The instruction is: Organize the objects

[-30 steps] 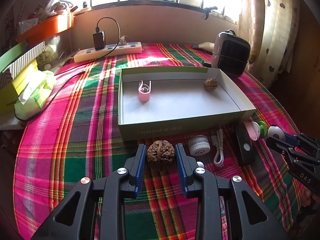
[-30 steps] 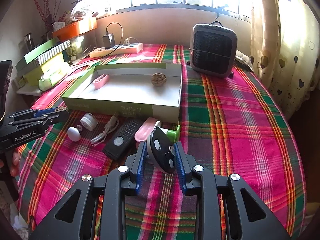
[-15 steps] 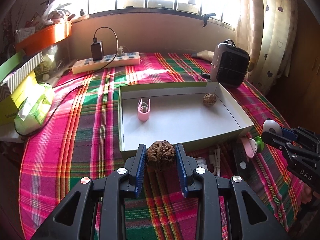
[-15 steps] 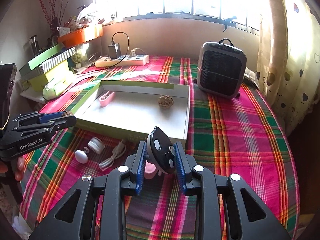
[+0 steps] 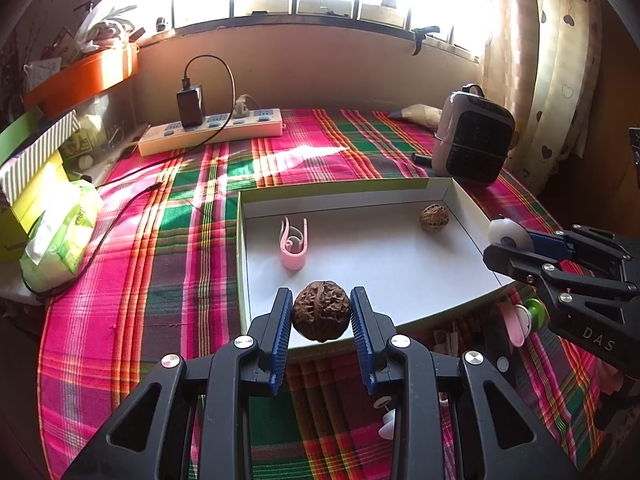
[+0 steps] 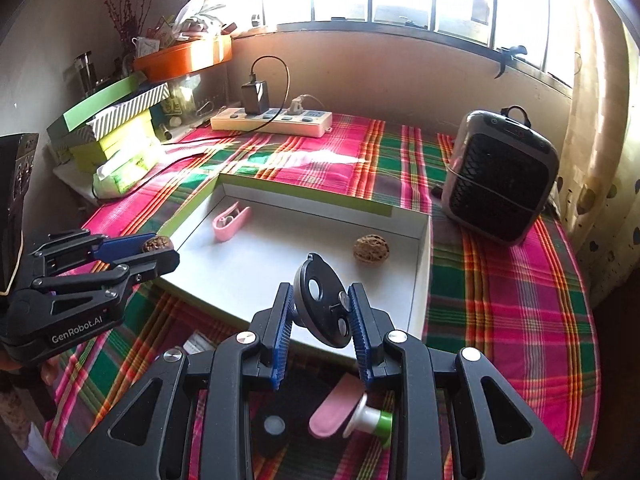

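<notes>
Objects for sorting sit around the shallow white box [image 5: 460, 200] with green outer walls, which lies on your plaid tablecloth [image 5: 160, 240] with its long axis running across the left wrist view. Inside the box, a pink clip [image 5: 294, 244] lies near the left wall, its open prongs pointing toward the far wall, and a walnut [image 5: 434, 218] rests in the far right corner. Your left gripper [image 5: 322, 312] reaches level toward the box, hanging over its near wall, both blue pads clamped on a second walnut [image 5: 321, 311] whose seam runs upright. Your right gripper [image 6: 322, 310] comes in over the box's near right corner, pads pinched on the edges of a dark round disc [image 6: 322, 306], which stands on edge and leans back toward the box. Below that gripper, on the cloth just outside the box, lies a pink and green piece [image 6: 348, 414] with its long axis running left to right.
</notes>
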Tool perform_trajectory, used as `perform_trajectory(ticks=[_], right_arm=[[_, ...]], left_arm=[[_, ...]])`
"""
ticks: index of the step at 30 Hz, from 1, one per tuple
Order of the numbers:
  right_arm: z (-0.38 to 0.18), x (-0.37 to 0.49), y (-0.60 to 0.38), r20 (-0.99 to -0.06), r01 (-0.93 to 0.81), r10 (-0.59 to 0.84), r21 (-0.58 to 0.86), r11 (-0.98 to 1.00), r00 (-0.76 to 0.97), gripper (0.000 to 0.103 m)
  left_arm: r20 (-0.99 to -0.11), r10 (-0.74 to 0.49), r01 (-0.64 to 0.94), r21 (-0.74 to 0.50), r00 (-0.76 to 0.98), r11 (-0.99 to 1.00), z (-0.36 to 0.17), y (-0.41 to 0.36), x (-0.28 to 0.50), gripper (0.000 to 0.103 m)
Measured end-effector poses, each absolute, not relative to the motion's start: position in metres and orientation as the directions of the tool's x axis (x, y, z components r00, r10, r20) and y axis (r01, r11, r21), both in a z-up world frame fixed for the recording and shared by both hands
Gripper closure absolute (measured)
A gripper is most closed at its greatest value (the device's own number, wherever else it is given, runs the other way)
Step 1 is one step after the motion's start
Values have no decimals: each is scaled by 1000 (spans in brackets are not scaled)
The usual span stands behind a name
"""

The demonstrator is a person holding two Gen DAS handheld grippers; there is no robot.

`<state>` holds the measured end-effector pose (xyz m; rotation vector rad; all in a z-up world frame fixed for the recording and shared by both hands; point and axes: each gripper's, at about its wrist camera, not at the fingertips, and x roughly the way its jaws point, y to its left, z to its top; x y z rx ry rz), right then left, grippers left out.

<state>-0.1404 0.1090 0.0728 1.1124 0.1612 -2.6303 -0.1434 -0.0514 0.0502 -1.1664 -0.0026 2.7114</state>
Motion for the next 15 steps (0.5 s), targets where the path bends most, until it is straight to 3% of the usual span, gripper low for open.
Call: perform_trajectory(ticks=[15], right_arm=[[58,-206,80,-762,368,-230,-12,-930,-605,74]], left_arm=[[-736,166,-168,-72,-657,-983,37,-53,-171,75]])
